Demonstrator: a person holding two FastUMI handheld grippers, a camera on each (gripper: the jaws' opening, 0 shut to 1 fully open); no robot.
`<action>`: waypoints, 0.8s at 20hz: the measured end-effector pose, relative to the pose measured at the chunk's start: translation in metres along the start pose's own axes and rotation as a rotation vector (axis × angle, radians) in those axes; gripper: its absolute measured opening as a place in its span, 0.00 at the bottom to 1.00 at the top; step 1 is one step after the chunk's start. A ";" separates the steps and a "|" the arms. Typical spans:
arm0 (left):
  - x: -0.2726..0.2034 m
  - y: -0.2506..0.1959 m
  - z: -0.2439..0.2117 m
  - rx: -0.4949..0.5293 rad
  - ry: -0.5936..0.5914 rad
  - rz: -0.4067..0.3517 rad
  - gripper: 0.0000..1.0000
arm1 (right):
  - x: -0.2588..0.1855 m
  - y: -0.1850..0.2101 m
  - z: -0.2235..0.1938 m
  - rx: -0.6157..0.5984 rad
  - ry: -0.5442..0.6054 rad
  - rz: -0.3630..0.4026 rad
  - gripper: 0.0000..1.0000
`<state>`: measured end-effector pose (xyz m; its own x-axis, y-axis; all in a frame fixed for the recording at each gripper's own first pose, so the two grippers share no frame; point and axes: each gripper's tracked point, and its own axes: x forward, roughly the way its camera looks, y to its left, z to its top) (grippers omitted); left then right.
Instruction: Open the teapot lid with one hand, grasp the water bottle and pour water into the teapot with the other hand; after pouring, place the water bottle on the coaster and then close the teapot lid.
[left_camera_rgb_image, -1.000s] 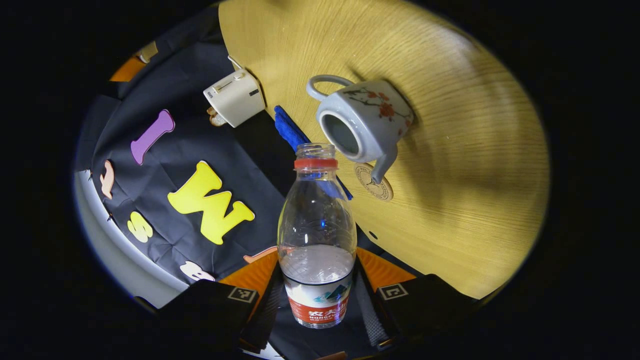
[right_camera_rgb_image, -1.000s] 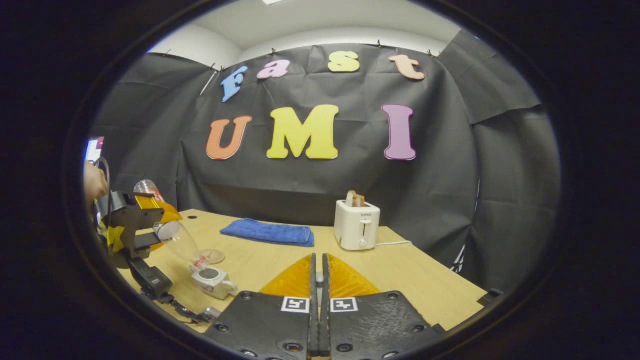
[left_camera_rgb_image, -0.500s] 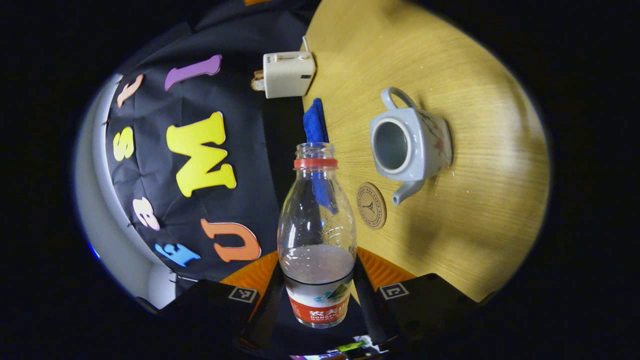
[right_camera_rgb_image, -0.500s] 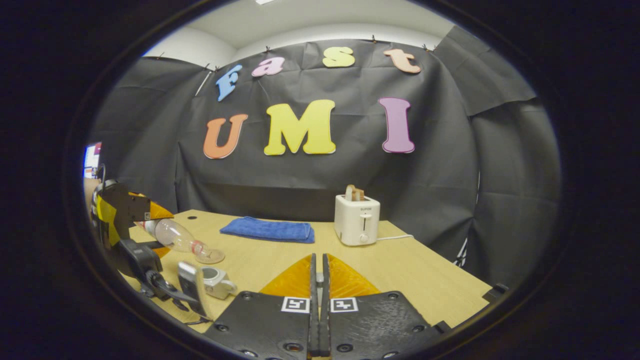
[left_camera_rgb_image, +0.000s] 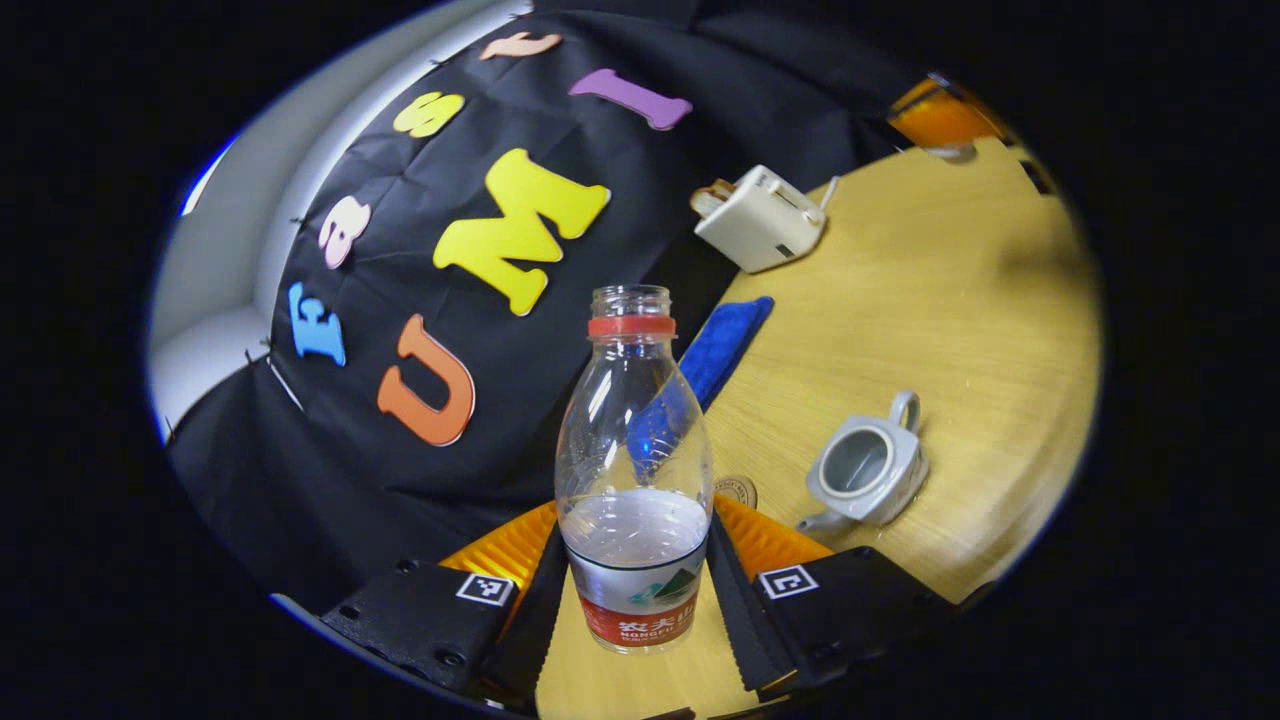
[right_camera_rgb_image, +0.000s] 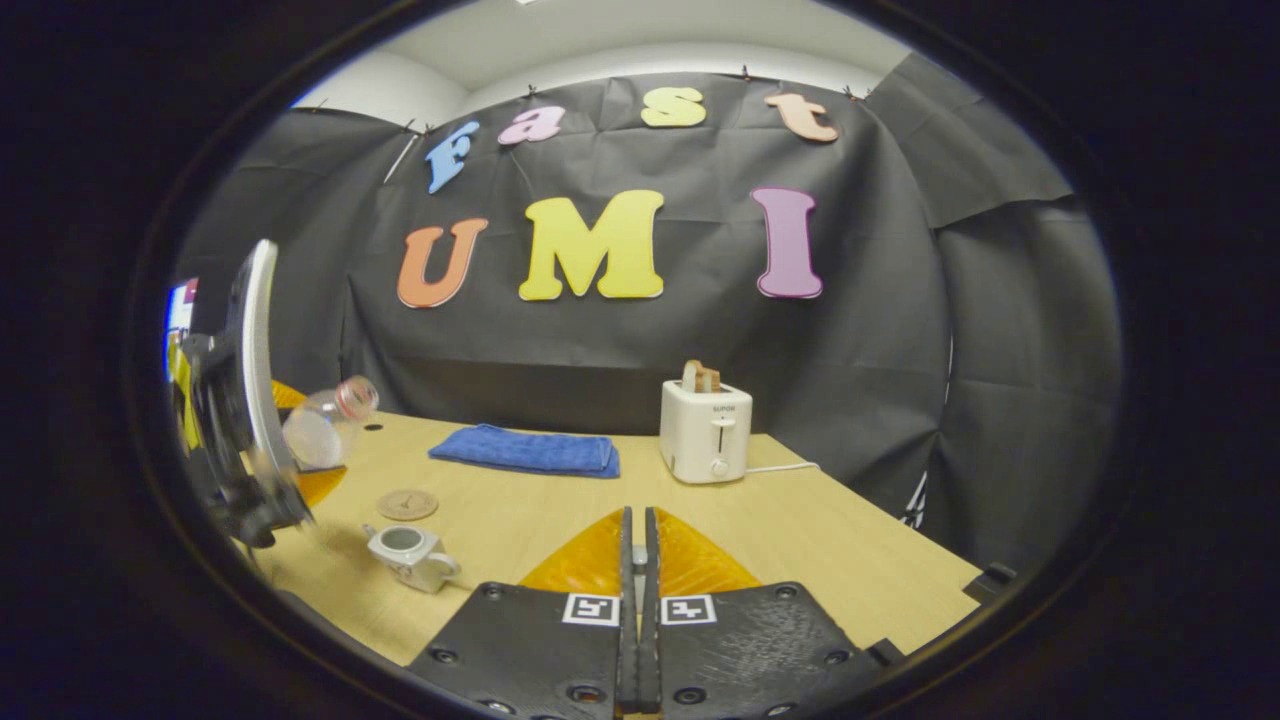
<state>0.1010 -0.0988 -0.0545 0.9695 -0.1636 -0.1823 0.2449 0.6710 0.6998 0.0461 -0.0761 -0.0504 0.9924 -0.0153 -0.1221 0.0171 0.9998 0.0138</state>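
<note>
In the left gripper view, the left tool (left_camera_rgb_image: 634, 590) is clenched on the water bottle (left_camera_rgb_image: 634, 470), both fingers pressing its labelled lower part; the bottle is uncapped and partly full. Beyond it the lidless teapot (left_camera_rgb_image: 868, 472) stands on the worktop (left_camera_rgb_image: 950, 300), with the coaster (left_camera_rgb_image: 736, 490) just beside its spout.

In the right gripper view, the right tool (right_camera_rgb_image: 637, 600) has its fingers closed together, with nothing visible between them. At the left, the bottle (right_camera_rgb_image: 325, 425) hangs tilted above the worktop (right_camera_rgb_image: 800, 540), near the coaster (right_camera_rgb_image: 407, 504) and teapot (right_camera_rgb_image: 408, 553).
</note>
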 end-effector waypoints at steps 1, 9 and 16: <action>-0.001 0.002 0.006 -0.067 -0.030 0.005 0.74 | 0.001 0.001 -0.002 -0.001 0.003 0.001 0.00; 0.024 0.022 0.014 -0.594 -0.147 0.027 0.74 | 0.007 0.004 -0.011 -0.023 0.014 -0.006 0.00; 0.084 0.028 -0.001 -0.818 -0.185 0.048 0.82 | 0.017 0.003 -0.024 -0.035 0.044 -0.012 0.01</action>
<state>0.1887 -0.0936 -0.0509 0.9818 -0.1898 0.0007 0.1897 0.9814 -0.0310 0.0600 -0.0730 -0.0768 0.9858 -0.0274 -0.1658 0.0240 0.9995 -0.0227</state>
